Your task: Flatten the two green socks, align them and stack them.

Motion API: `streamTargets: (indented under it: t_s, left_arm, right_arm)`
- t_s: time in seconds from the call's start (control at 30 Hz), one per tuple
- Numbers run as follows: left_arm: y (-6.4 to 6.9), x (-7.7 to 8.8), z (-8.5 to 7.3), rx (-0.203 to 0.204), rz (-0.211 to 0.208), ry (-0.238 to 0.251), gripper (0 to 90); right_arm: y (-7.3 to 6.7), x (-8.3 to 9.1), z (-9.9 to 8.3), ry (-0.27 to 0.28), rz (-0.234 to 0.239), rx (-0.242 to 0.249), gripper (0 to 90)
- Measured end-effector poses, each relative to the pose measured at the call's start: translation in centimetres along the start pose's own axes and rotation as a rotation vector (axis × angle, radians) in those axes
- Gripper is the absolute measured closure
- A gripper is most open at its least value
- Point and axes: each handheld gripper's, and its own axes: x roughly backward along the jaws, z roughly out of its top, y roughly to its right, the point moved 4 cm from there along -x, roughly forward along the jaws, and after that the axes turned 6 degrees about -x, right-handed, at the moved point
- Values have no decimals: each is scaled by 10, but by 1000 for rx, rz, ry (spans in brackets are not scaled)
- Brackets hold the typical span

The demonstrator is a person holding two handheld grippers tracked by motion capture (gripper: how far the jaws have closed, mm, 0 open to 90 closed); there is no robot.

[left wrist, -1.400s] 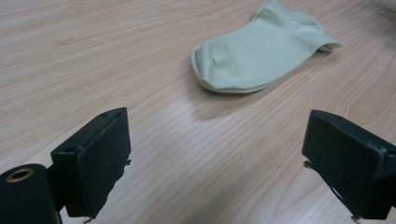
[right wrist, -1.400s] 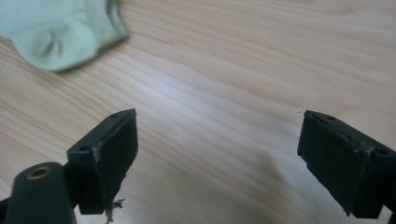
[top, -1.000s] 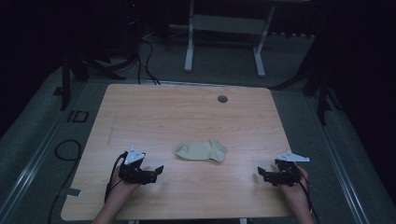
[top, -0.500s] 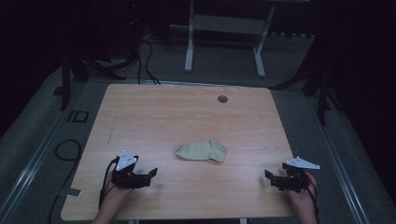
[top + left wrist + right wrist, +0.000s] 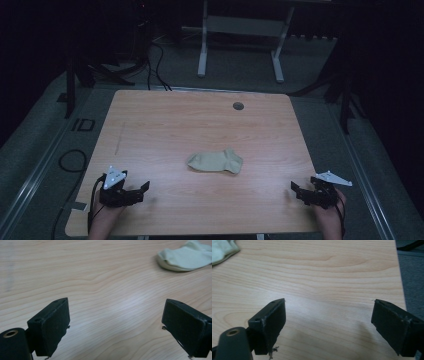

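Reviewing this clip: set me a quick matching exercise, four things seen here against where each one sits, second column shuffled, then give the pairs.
Things:
1. sock
2. left gripper
3. right gripper
4. round dark hole

Places:
A. near the table's far edge, right of centre
B. near the front right corner, jaws open on nothing
C. lying flat around the middle of the table
D. near the front left corner, jaws open on nothing

Pairs: 1-C, 2-D, 3-B, 4-A
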Motion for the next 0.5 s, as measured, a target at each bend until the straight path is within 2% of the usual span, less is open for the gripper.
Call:
streamTargets:
  t_s: [0.2,0.37,0.5]
  left_arm:
    - [-17,12,-9,44,76,5,80]
    - [-29,20,-15,107,148,22,81]
    - [-33,22,-17,122,169,27,81]
  right_arm:
    - [0,1,1,7,4,-9,124]
    - [0,0,0,7,-1,-7,124]
    - [0,0,0,1,-5,-8,124]
